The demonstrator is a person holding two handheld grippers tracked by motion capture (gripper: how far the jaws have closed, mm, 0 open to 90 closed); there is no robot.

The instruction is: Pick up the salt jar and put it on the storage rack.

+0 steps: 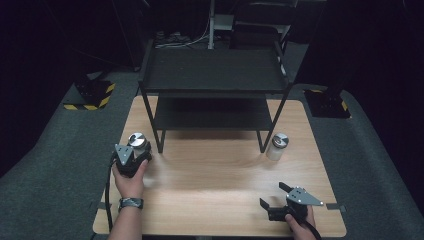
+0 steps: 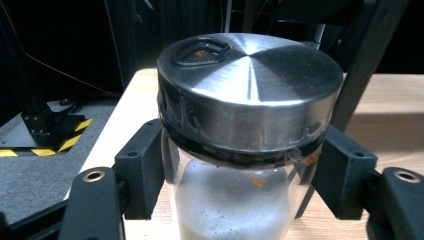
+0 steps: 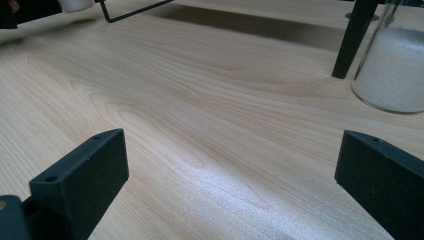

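A glass jar [image 1: 137,140] with a brushed metal lid, part full of white grains, stands on the wooden table [image 1: 215,175] by the rack's front left leg. My left gripper [image 1: 136,150] is shut on it. In the left gripper view the two black pads [image 2: 142,175] press the glass of the jar [image 2: 245,80] just under the lid. A second such jar [image 1: 278,146] stands by the rack's front right leg. My right gripper [image 1: 272,194] rests open near the table's front right, and its jaws [image 3: 230,170] hold nothing, with that jar [image 3: 395,70] off to the upper right.
A black two-tier metal rack [image 1: 212,70] stands on the table's far half, both tiers bare. Its legs [image 3: 352,40] stand close to each jar. Grey carpet and yellow-black striped stand bases [image 1: 92,97] lie around the table.
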